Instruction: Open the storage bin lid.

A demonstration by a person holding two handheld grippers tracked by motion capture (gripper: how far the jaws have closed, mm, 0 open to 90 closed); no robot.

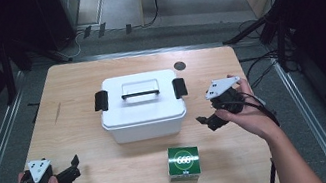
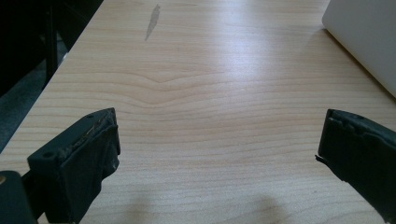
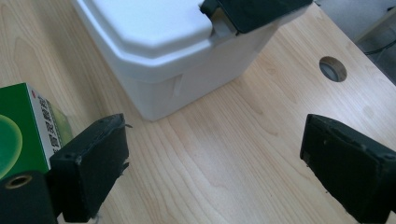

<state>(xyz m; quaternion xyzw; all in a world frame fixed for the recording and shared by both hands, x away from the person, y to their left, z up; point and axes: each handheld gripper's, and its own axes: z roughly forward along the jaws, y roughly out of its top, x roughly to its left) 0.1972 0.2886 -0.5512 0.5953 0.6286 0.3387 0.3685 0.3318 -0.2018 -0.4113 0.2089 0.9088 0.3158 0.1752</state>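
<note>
Now approach step: right tongs (image 1: 205, 120) wide open, empty, beside white lidded plastic box (image 1: 142, 106), near small green carton (image 1: 184, 163); left tongs (image 1: 73, 164) open, empty, low over wooden tabletop (image 1: 74, 87). Next: reach black side latch (image 1: 179, 87).

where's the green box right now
In the high view the green box sits near the table's front edge, just in front of the white lidded container.
</note>
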